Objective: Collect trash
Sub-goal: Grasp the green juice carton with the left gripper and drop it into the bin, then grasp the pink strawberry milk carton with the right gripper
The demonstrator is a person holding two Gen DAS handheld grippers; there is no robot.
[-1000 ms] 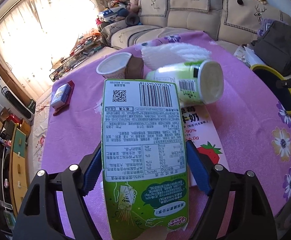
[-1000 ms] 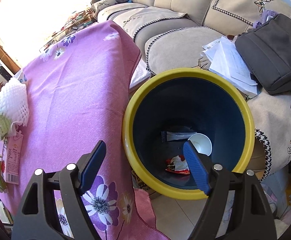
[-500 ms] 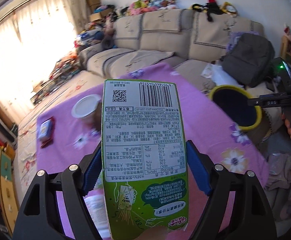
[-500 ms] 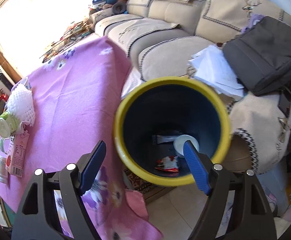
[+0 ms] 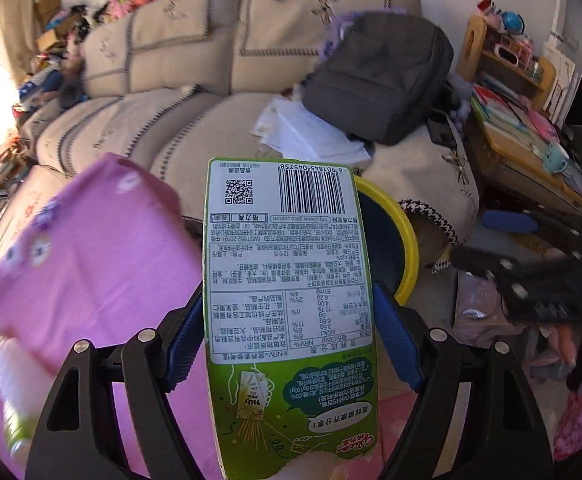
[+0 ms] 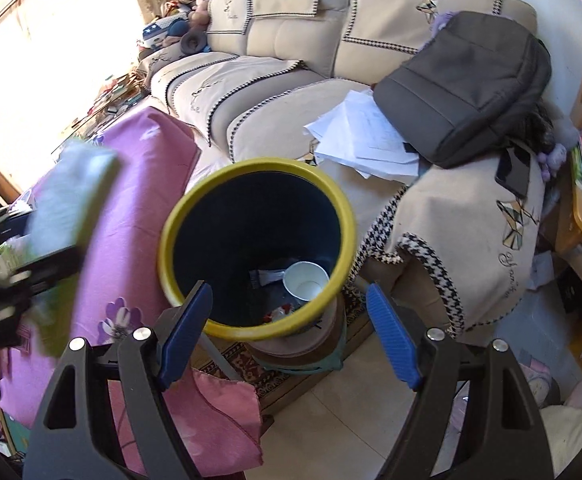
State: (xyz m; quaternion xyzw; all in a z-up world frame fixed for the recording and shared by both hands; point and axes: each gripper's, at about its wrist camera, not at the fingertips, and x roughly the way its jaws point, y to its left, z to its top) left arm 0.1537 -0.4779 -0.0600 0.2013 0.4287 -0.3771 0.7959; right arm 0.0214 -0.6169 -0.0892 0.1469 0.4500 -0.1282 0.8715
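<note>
Beside pink tablecloth [image 6: 139, 208], beige sofa [image 6: 291, 60]

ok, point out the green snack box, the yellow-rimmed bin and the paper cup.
green snack box [image 5: 287, 280]: left wrist view, printed label panel.
yellow-rimmed bin [image 6: 251, 166]: right wrist view, far rim.
paper cup [image 6: 306, 281]: right wrist view, cup's inside.

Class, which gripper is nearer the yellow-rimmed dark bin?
Right. The right gripper hangs open at the yellow-rimmed dark bin; the left gripper, holding the green snack box, is over the pink tablecloth beside it.
</note>
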